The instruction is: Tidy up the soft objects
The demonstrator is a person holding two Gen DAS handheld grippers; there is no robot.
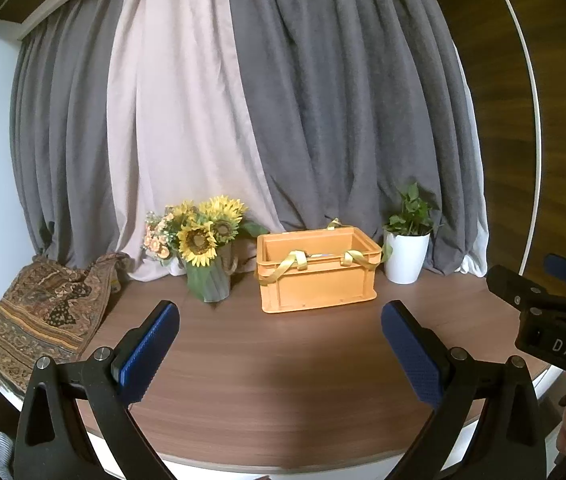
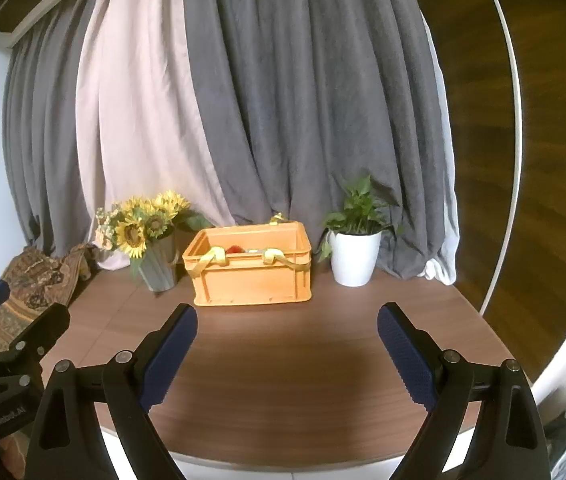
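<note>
Firstly, gray and pale curtains (image 1: 283, 100) hang behind the wooden counter (image 1: 283, 360). On it, at about twelve o'clock from both grippers, stands an orange crate (image 1: 317, 270) with yellow straps (image 1: 293, 262) over its rim; something red (image 2: 235, 249) lies inside. At ten o'clock stands a vase of sunflowers (image 1: 203, 236), at nine o'clock lies a patterned cloth (image 1: 43, 312), at one o'clock stands a potted plant (image 1: 407, 240). The left gripper (image 1: 279, 350) and the right gripper (image 2: 287, 354) are both wide open and hold nothing.

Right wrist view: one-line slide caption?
Open right gripper faces an orange crate between sunflower vase and potted plant.
</note>
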